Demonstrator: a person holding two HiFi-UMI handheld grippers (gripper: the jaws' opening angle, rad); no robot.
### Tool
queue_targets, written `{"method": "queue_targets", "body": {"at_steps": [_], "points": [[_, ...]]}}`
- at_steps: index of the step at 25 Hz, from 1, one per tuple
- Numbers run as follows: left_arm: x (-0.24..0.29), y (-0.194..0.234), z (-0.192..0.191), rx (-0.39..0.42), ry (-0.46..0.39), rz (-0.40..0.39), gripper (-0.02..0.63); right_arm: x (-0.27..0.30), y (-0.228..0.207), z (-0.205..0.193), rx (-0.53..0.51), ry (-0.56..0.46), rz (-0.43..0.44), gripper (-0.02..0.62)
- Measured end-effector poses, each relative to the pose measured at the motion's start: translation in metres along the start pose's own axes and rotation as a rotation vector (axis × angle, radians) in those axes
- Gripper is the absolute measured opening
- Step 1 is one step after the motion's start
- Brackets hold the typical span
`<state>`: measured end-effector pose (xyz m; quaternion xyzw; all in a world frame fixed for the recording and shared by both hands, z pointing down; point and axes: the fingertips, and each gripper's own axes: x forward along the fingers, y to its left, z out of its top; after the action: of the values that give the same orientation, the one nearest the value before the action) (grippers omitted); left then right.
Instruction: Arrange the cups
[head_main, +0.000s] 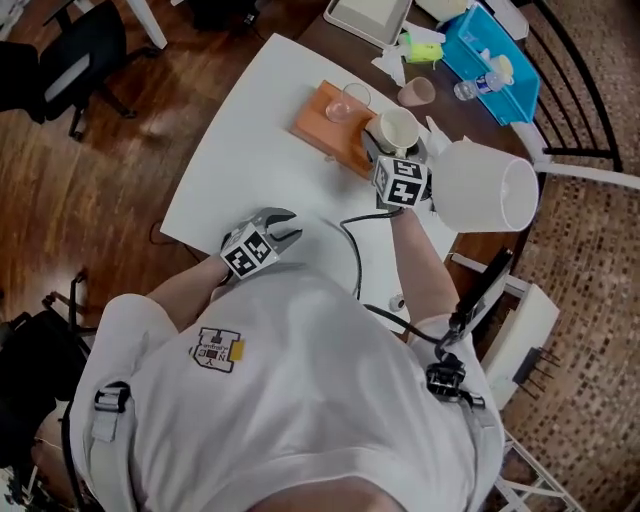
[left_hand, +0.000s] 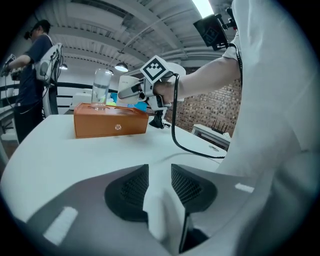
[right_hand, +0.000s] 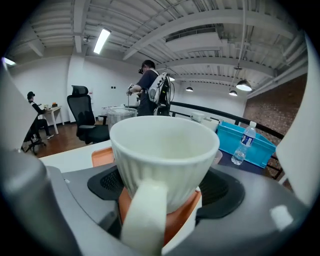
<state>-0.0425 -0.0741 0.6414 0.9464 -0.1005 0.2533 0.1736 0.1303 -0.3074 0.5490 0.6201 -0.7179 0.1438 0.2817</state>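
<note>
Right gripper view shows the right gripper (right_hand: 166, 186) with its jaws wide, clamped on a white cup (right_hand: 165, 145), which is over the edge of an orange box (head_main: 322, 122). A glass (head_main: 352, 101) stands on that box. The left gripper (left_hand: 160, 184) is low over the white table (head_main: 255, 140), with its jaws a little apart and empty.

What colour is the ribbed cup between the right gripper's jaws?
White; the cup shows best in the right gripper view.
</note>
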Motion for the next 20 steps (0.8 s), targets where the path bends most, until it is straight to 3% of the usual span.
{"method": "queue_targets", "body": {"at_steps": [10,20], "points": [[0.000,0.007,0.003,-0.034,-0.011,-0.001,0.132,0.022,0.002,-0.021,0.029,0.053,-0.010,0.445],[0.002,0.007,0.002,-0.041,-0.009,-0.014,0.132,0.025,0.005,-0.027,0.057,0.004,-0.035,0.448]]}}
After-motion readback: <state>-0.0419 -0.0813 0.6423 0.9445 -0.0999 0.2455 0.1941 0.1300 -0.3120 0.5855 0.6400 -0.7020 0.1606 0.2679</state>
